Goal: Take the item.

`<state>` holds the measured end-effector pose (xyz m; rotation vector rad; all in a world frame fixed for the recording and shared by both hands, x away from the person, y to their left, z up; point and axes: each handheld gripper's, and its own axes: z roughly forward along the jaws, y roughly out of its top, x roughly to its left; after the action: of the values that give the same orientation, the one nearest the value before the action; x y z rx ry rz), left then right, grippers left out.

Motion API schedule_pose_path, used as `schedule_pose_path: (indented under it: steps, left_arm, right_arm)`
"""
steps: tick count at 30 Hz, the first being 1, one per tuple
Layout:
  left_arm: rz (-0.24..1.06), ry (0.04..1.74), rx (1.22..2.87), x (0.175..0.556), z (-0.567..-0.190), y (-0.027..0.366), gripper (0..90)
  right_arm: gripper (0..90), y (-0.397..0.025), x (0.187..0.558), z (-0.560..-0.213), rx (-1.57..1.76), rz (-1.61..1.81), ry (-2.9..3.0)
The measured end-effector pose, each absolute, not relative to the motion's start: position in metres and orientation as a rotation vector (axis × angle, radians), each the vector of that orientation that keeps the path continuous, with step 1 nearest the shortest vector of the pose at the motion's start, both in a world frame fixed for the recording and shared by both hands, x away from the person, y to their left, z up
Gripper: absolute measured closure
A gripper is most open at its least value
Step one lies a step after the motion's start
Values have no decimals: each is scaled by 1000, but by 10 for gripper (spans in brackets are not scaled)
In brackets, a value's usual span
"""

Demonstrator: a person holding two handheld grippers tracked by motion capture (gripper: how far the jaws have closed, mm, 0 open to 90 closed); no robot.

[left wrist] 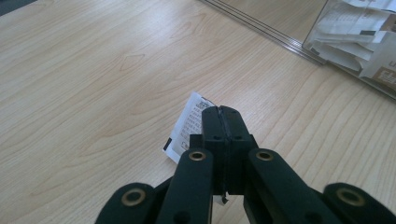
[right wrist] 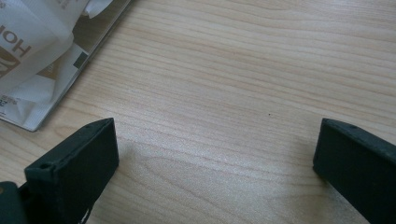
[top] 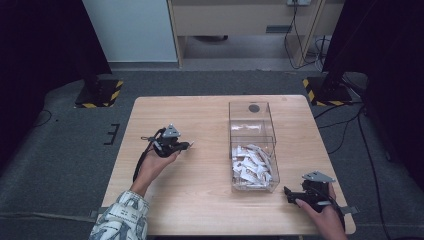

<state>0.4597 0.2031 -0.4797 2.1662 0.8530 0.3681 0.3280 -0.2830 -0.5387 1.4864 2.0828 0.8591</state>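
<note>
Slippage worries me: my left gripper (left wrist: 223, 116) pinches one paper sachet (left wrist: 187, 127) by its edge, while my right gripper (right wrist: 215, 154) gapes wide beside the clear box (top: 252, 145).

White sachet (left wrist: 186, 126) in left gripper (left wrist: 222, 114) jaws

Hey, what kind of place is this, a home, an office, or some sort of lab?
Most likely a lab or recording workspace, not a home. A bare wooden table stands on grey carpet between black stands with yellow-and-black hazard-striped bases, loose cables trail across the floor, and a person works with two handheld grippers.
</note>
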Motion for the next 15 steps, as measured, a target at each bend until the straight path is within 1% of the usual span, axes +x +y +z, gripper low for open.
schedule_pose_path:
  steps: [15]
  left_arm:
    - [362, 886, 2183, 469, -491, 205, 896]
  right_arm:
    - [5, -283, 328, -539, 1487, 859, 2083]
